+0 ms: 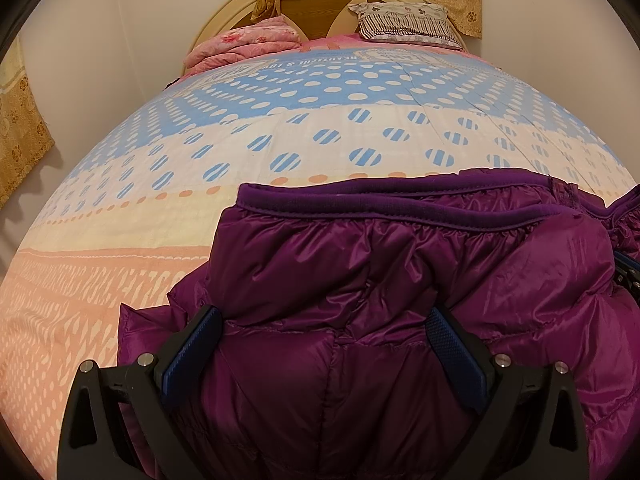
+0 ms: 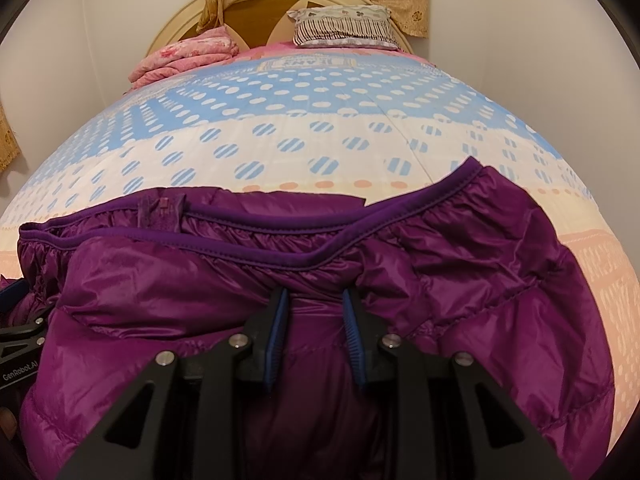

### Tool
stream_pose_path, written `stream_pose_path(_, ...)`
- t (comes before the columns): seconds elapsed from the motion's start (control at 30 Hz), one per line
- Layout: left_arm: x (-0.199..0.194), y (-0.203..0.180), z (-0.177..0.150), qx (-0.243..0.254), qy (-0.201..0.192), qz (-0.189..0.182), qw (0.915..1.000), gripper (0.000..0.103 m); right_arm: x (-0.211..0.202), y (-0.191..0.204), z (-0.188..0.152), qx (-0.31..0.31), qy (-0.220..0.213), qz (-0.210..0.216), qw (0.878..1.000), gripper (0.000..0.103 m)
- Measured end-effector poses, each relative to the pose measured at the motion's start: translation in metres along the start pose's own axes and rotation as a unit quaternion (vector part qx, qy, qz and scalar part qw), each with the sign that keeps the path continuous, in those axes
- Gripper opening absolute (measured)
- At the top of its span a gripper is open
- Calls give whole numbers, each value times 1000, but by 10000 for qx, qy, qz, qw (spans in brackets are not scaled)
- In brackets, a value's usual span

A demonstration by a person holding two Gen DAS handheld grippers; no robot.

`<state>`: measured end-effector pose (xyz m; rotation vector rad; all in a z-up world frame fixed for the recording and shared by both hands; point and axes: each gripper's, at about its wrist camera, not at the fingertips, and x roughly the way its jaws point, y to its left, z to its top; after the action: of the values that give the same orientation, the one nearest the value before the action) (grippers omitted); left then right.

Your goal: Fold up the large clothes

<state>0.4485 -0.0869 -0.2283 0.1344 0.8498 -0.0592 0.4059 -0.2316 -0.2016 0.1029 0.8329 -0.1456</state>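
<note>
A shiny purple puffer jacket (image 1: 380, 280) lies bunched on the bed near me, its darker purple trim edge facing the headboard. It also fills the lower half of the right wrist view (image 2: 200, 292). My left gripper (image 1: 326, 320) is open wide, its blue-padded fingers straddling the jacket fabric. My right gripper (image 2: 316, 300) has its fingers close together with a fold of the jacket pinched between the pads. The left gripper's body shows at the left edge of the right wrist view (image 2: 20, 340).
The bed (image 1: 280, 128) has a blue, cream and peach dotted cover. A folded pink blanket (image 1: 244, 44) and a striped pillow (image 1: 408, 22) lie by the round headboard (image 1: 312, 4). Gold curtains (image 1: 24, 136) hang at left and behind.
</note>
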Motion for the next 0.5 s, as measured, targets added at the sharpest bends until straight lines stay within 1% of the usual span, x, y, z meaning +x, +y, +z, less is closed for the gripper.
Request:
stream_pose_path(0.2, 0, 0, 0, 4, 1, 1, 10000, 102, 0, 1, 0, -34, 14, -42, 10000, 31)
stream_pose_path(0.4, 0, -1, 0, 8, 6, 29, 10000, 102, 1, 5, 3, -304, 141, -277, 9991, 32)
stream_pose_path(0.5, 1, 0, -1, -5, 10, 16, 10000, 102, -3, 3, 4, -303, 183, -263, 9990, 33)
